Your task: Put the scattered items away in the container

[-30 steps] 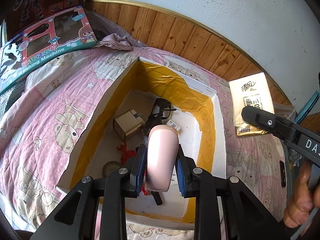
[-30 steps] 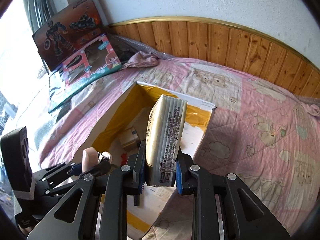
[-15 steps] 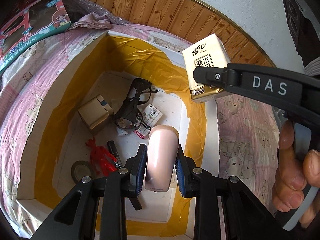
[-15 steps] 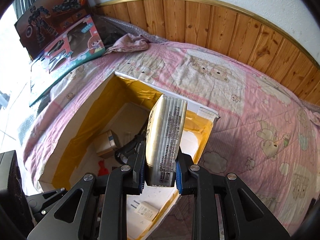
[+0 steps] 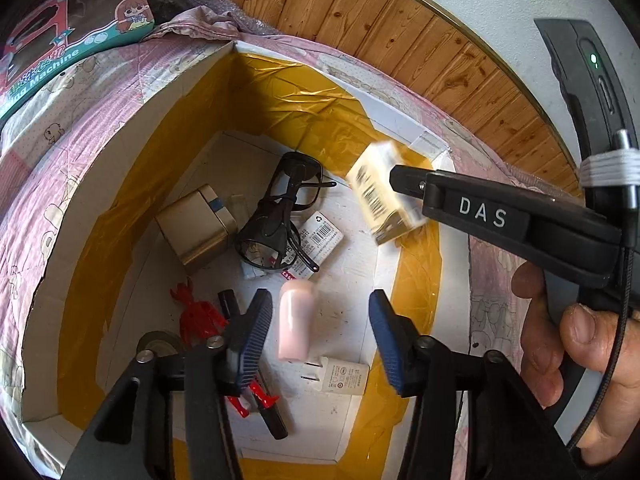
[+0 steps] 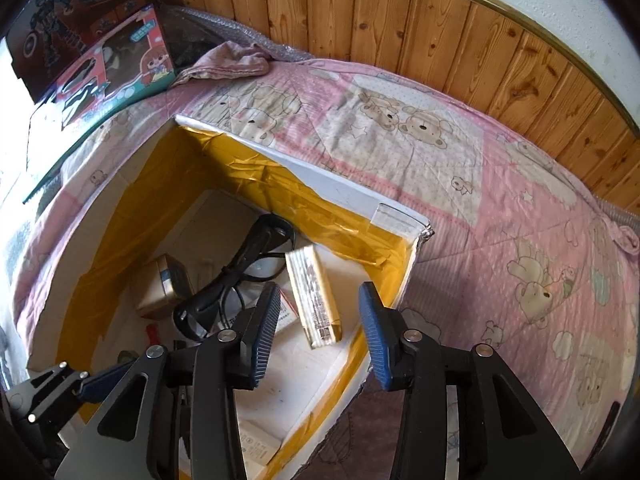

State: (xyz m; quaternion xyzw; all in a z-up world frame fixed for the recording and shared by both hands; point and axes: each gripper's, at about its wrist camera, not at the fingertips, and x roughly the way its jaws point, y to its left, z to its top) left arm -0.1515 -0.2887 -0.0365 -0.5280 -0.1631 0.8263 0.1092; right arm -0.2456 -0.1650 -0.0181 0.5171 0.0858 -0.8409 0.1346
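A white cardboard box point(image 5: 132, 120) lined with yellow tape sits on the bed, also seen as box point(image 6: 328, 184) in the right wrist view. My left gripper point(image 5: 320, 336) is open over it; a pale pink bottle point(image 5: 296, 320) is free between its fingers, blurred, inside the box. My right gripper point(image 6: 318, 332) is open too. The gold tissue pack point(image 6: 314, 298) is loose below it, tilted and blurred; the same pack point(image 5: 382, 196) shows by the right gripper's finger point(image 5: 480, 208) in the left view.
Inside the box lie black glasses point(image 5: 280, 216), a small gold box point(image 5: 196, 228), a red toy point(image 5: 196, 312), a tape roll point(image 5: 160, 344), a marker and labels. A pink bear quilt point(image 6: 480, 184) covers the bed. Toy boxes point(image 6: 112, 60) lean at the back left, wood panelling behind.
Both grippers have opened. The pink bottle has left the left gripper and the tissue pack has left the right one; both are dropping into the box.
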